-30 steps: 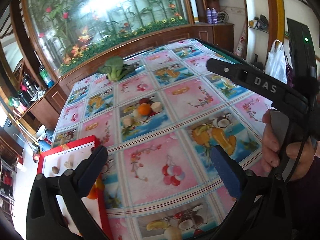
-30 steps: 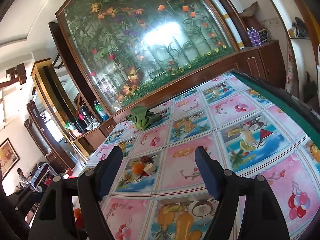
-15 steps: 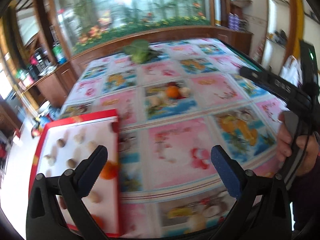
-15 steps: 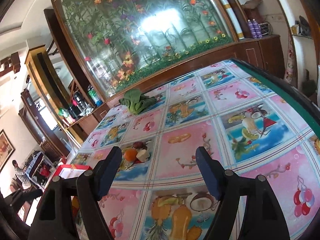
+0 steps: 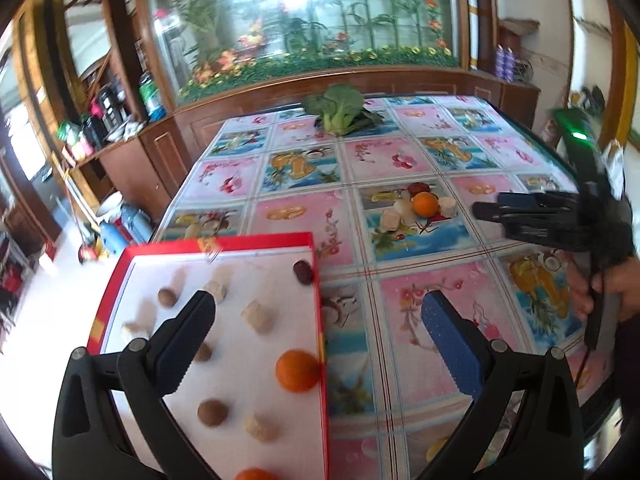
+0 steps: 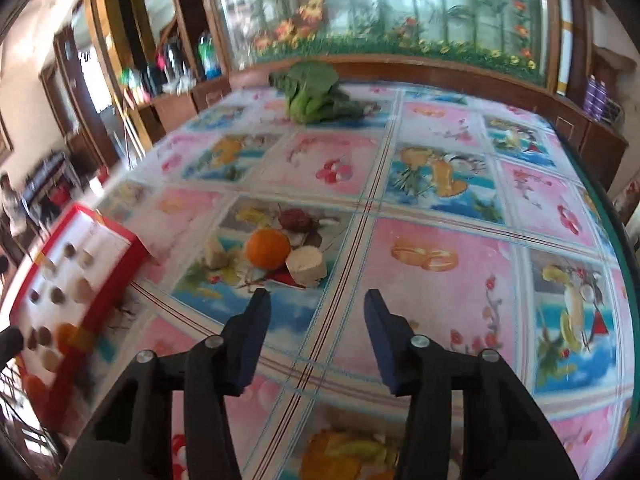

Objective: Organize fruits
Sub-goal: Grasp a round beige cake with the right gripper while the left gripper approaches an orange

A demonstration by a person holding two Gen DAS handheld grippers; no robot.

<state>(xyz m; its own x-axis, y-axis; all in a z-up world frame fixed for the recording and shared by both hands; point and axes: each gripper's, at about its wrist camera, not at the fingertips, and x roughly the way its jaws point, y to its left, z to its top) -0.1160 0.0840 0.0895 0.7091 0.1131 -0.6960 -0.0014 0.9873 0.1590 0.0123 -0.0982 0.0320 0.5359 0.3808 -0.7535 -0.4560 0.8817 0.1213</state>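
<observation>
A small pile lies mid-table: an orange [image 6: 267, 249], a pale cut chunk [image 6: 306, 266], another pale piece [image 6: 215, 253] and a dark red fruit [image 6: 295, 219]. The same orange [image 5: 425, 204] shows in the left wrist view. My right gripper [image 6: 316, 304] hangs just short of the pile, its jaws closing with nothing between them. A red-rimmed white tray [image 5: 316, 280] holds an orange [image 5: 297, 371], brown round fruits, pale chunks and a dark date [image 5: 301, 271]. My left gripper [image 5: 316, 320] stands open above the tray's right edge, empty. The right gripper [image 5: 532, 216] shows at the right, held by a hand [image 5: 616, 292].
A leafy green vegetable [image 6: 312, 96] lies at the table's far edge. The table wears a fruit-print cloth [image 6: 440, 248]. Behind it runs a wooden cabinet [image 5: 360, 84] with a flower mural. Shelves with bottles stand at the left. A person [image 6: 12, 208] is far off at the left.
Both grippers swung left and tilted down. The tray now fills the left wrist view's lower left. The right gripper's jaws have narrowed, and the fruit pile sits much closer to them.
</observation>
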